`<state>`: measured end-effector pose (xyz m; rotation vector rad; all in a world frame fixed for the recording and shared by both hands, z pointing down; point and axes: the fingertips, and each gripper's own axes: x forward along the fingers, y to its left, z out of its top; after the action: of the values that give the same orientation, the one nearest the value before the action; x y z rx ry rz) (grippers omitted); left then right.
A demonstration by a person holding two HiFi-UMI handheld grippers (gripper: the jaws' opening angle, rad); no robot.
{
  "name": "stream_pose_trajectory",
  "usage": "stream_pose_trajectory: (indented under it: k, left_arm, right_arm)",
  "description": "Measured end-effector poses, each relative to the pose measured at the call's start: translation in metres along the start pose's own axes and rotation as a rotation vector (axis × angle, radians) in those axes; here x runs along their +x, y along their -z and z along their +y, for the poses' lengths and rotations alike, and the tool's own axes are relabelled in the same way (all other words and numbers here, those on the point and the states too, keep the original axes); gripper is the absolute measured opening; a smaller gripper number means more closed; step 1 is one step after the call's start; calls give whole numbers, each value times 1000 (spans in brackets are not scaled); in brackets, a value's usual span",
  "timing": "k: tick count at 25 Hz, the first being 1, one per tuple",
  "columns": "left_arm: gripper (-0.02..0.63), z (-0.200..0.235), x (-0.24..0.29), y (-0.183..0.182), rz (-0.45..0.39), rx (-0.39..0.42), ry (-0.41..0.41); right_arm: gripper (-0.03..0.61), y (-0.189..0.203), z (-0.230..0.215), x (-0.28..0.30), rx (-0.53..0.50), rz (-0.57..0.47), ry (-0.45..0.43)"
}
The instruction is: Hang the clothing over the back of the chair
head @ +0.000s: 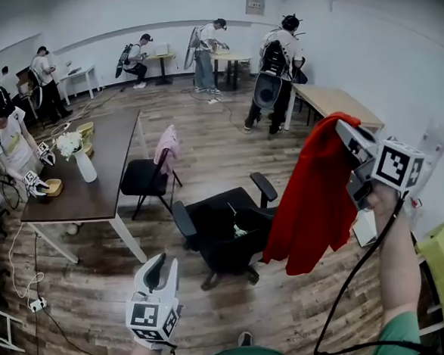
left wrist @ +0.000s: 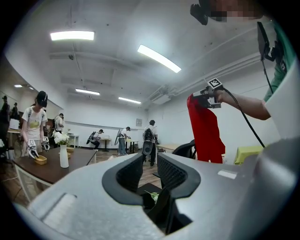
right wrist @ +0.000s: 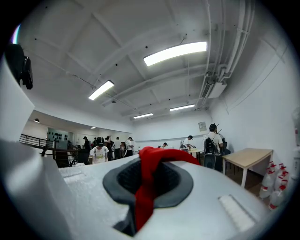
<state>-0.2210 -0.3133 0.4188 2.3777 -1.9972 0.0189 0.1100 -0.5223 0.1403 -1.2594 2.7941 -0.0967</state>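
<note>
My right gripper (head: pixel 346 138) is clamped on a fold of the red garment (head: pixel 315 204), which bunches up between the pads and spills over the front of them in the right gripper view. From that pinch the cloth hangs straight down, long axis vertical, fully off the floor. The black office chair (head: pixel 226 233) sits below this gripper and off to its left, with the garment's lower edge just beside the chair's right armrest. The chair's back seems to be the bulky side nearest me, though I can't be sure from this angle, and something small and greenish lies on the seat. My left gripper (head: pixel 159 272) has its jaws apart with nothing between them. It sits low on the chair's near left side, with the chair ahead of it to the right. The right one carries the load, so I judge the cloth needs to travel leftward from it, high enough to clear the backrest.
</note>
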Motion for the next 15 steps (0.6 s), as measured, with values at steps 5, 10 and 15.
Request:
stream_pose_trajectory:
  k: [5,10,15]
  left_arm:
    - [106,8,-1,-2,9,14,-83]
    - [106,13,-6,4,26,15,-137]
    - [106,22,-14,10,47,13,-180]
  right_arm:
    - [37,49,-23,67,25,90,-76]
    - [45,121,-49,113,57,245,-121]
    - [162,195,-62,131,110,420,-137]
